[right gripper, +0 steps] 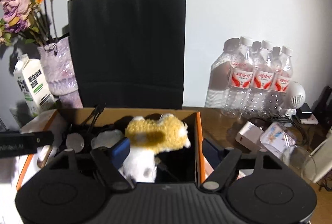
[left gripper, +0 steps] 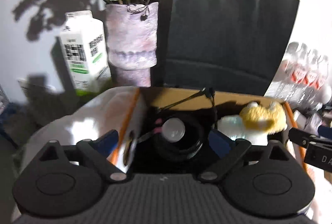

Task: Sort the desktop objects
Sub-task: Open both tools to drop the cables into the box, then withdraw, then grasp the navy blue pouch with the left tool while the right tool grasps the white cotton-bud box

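Plush toy sits in the cardboard box, dead ahead between the spread fingers of the right gripper, long axis crosswise, untouched; left gripper, also open, hovers further left over a black round object.

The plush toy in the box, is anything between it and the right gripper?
Nothing visible. The yellow and white plush toy lies inside the cardboard box, directly between the open fingers of the right gripper, with no object in front of it.
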`<state>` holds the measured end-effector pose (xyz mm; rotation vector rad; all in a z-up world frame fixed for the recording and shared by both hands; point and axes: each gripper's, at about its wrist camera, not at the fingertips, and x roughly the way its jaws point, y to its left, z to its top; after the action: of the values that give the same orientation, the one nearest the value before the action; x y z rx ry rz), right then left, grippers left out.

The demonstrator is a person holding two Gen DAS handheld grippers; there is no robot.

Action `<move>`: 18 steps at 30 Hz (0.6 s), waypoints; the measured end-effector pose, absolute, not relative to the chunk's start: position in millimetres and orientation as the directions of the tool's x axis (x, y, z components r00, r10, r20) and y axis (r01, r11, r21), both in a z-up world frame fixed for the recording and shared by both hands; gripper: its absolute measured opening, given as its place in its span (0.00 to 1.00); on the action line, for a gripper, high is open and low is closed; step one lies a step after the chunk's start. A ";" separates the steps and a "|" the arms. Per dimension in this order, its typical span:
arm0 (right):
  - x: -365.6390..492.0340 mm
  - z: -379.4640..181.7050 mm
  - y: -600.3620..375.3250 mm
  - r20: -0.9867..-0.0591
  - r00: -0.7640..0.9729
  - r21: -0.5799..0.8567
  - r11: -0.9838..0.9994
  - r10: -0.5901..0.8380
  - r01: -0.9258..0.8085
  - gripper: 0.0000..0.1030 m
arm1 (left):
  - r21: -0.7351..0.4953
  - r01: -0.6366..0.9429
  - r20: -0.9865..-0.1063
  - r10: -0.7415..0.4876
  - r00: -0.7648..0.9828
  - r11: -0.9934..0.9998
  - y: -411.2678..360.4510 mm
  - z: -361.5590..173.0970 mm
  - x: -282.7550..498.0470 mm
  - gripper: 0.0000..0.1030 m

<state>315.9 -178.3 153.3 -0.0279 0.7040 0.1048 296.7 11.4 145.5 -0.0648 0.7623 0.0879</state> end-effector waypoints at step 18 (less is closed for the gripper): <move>107.3 150.4 -227.9 -0.465 0.850 0.100 0.969 0.247 -0.226 0.85 | -0.060 0.024 -0.481 -0.050 0.875 0.998 15.6 140.8 81.8 1.00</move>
<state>107.3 -227.9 150.4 0.0417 0.4957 0.2492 81.8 15.6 140.8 -0.0529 0.5035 -0.0384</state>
